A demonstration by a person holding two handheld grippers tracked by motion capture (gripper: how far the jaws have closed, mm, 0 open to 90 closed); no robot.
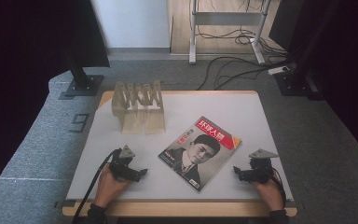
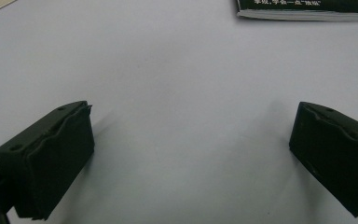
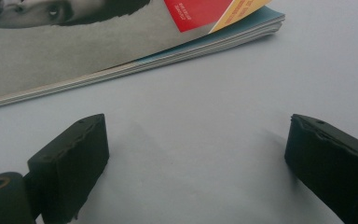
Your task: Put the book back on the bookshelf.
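The magazine (image 1: 200,153) lies flat, cover up, in the middle of the bench (image 1: 261,116), turned at an angle. It looks thin, floppy and glossy, so probably slippery; I'd grab it by an edge or corner. The left gripper (image 1: 142,172) and right gripper (image 1: 236,170) sit on either side of it, both spread wide with nothing between them. A wooden rack (image 1: 139,106) stands further back.
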